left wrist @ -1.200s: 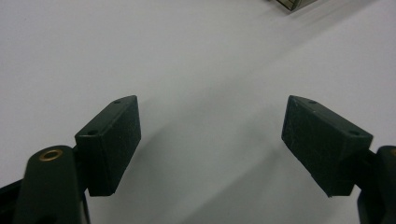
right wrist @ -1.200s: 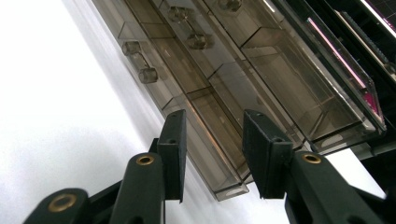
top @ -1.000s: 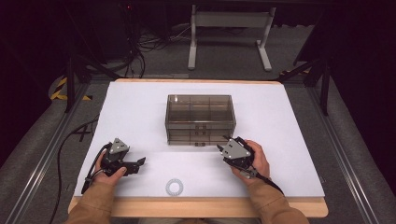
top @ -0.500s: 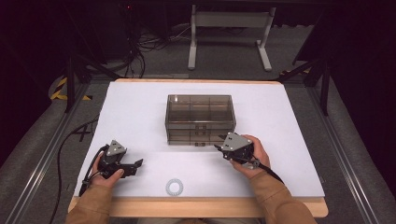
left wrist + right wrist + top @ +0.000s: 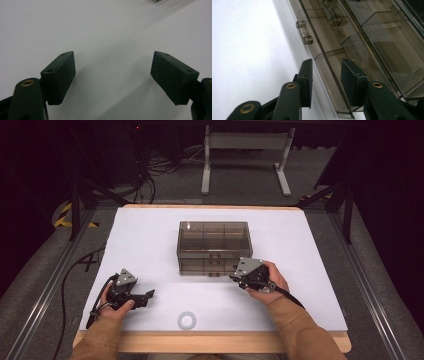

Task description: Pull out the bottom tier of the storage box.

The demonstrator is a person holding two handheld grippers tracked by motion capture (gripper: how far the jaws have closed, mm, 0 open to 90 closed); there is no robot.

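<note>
We find the smoke-tinted compartment box (image 5: 213, 247) at the centre of the white table mat (image 5: 150, 235), lid down, its latches facing the person. The right gripper (image 5: 325, 75) sits at the box's near right corner, jaws partly open and straddling the thin front wall edge without yet clamping it; we judge this placement prepares a grip on the front, near the clear latch (image 5: 304, 32). The left gripper (image 5: 112, 75) rests well left of the box, low over bare mat, jaws wide apart and holding nothing, apparently kept in reserve. A small ring (image 5: 186, 321) lies nearer the person than the box. No label or writing is legible.
</note>
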